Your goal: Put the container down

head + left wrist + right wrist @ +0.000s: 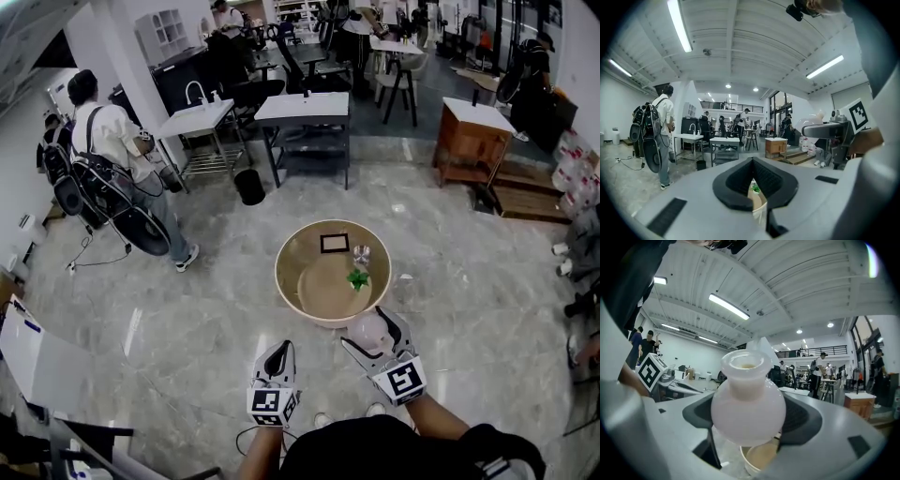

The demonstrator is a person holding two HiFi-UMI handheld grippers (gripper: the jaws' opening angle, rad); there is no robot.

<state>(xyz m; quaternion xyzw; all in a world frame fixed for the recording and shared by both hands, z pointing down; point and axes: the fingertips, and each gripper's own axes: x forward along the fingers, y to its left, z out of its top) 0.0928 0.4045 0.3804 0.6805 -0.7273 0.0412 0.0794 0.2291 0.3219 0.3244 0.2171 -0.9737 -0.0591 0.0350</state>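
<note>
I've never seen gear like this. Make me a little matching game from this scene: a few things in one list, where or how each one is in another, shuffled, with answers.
Things
1. white container
2. green plant
3. dark picture frame
4. left gripper

Places or states
A. jaws together, holding nothing
B. on the round table, far side
C. gripped in the right gripper
D. on the round table, nearer the person

Pairs: 1-C, 2-D, 3-B, 4-A
</note>
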